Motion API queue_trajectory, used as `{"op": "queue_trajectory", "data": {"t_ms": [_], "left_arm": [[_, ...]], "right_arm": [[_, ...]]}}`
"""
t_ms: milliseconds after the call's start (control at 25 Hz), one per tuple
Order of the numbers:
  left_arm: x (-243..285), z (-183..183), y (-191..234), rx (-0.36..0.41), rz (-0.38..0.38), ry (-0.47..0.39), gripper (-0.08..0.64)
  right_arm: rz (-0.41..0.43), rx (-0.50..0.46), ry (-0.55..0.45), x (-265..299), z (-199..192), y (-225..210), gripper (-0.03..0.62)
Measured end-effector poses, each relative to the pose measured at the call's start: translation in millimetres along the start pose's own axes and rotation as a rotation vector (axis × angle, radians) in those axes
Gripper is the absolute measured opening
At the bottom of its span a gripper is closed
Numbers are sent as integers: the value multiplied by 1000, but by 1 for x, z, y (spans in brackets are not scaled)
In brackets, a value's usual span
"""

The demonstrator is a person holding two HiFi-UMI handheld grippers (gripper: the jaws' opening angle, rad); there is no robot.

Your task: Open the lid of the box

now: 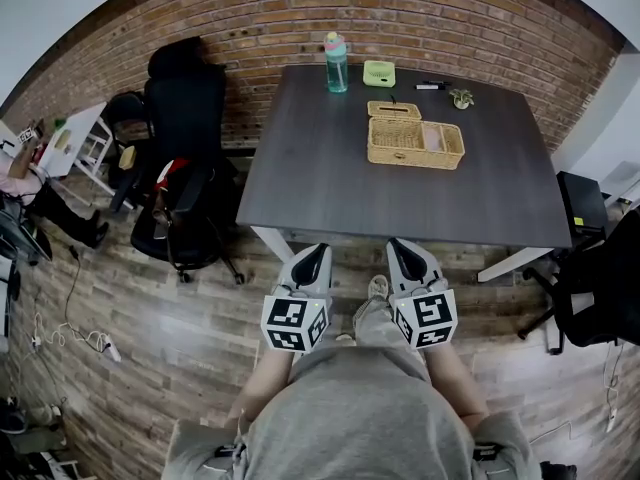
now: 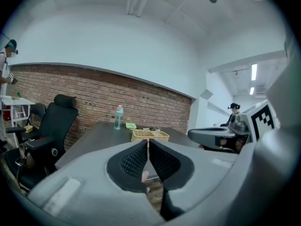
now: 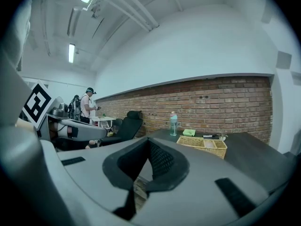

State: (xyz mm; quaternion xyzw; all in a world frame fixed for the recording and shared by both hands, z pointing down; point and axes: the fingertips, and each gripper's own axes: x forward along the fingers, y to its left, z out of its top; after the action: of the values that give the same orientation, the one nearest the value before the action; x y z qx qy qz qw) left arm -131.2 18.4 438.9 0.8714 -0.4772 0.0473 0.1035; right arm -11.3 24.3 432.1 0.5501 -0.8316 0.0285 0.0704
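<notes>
Left gripper point(image 2: 147, 142): jaws pressed together, nothing between the pads. Right gripper point(image 3: 149, 141): likewise, jaws together and empty. Both are held low and close to the body, side by side, over the wood floor and short of the near edge of the bench point(image 1: 320, 188). The wicker box point(image 1: 415, 143) sits well apart from both, on the far right part of the bench top. From the head view its inner dividers seem to show, and a smaller wicker panel point(image 1: 393, 110) lies against its far edge; whether that is the lid or a lidded section, I cannot tell. A bottle point(image 1: 336, 63), a green item point(image 1: 379, 73) and a pen point(image 1: 432, 86) stand behind the box, toward the brick wall. Judgement: task not begun; the step in hand is the approach. Step up to the bench, bring both grippers over the box, and settle where lid and hinge lie before committing. Part one gripper's jaws before arrival. Wicker is probably light, so the box may slide or tip; steady its rim with the other gripper. Take the lid by its free edge, shallow bite, and lift in an arc, clear of the bottle.
</notes>
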Motion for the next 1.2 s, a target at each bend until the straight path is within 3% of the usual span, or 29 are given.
{"op": "queue_trajectory", "data": {"t_ms": [1200], "left_arm": [[10, 1, -2, 6, -11, 9, 23]], "right_arm": [[6, 22, 15, 4, -6, -5, 2]]}}
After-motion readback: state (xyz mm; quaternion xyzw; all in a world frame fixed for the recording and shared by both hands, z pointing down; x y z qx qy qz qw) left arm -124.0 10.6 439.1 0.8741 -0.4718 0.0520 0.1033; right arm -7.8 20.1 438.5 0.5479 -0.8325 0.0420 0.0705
